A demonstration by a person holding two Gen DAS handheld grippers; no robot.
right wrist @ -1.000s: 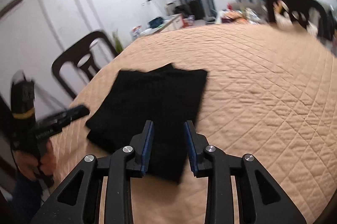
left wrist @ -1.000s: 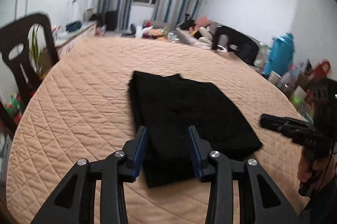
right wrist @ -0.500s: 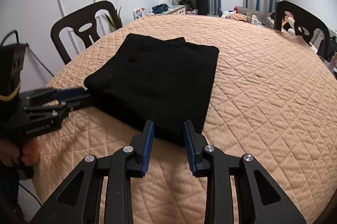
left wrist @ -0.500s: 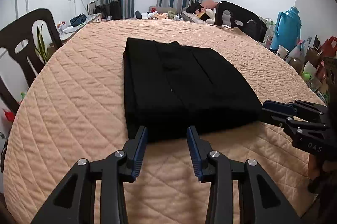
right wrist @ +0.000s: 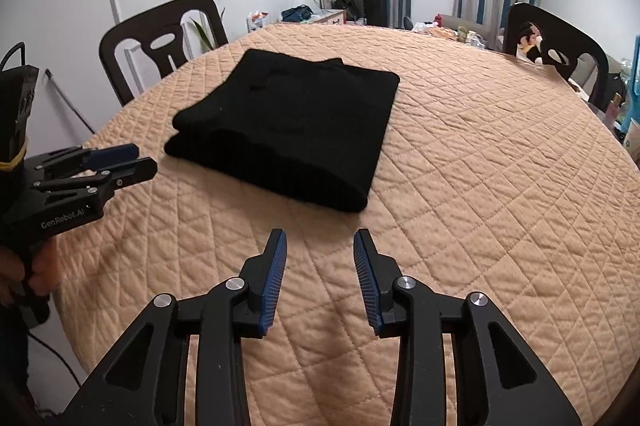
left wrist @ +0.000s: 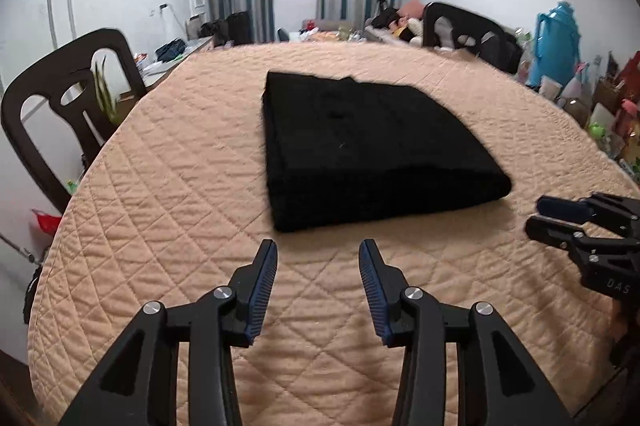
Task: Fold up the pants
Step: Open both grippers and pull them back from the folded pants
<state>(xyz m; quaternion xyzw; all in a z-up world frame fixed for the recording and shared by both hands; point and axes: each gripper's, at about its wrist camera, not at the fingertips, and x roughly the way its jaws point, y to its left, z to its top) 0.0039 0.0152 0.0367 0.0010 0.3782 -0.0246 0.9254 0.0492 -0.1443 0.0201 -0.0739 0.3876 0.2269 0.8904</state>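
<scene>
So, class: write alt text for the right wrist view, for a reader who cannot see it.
A folded black pair of pants lies on a round table under a peach quilted cover. The right gripper is open and empty in the foreground, short of the pants; the left gripper reaches in at left.

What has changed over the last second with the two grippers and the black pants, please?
Both grippers have pulled back from the folded black pants: a second ago each straddled its near edge, now the left gripper and right gripper hang over bare quilted cover, short of the cloth. Their jaws have just been opening, with nothing between them. The pants stayed folded in place; chairs and room look unchanged.
</scene>
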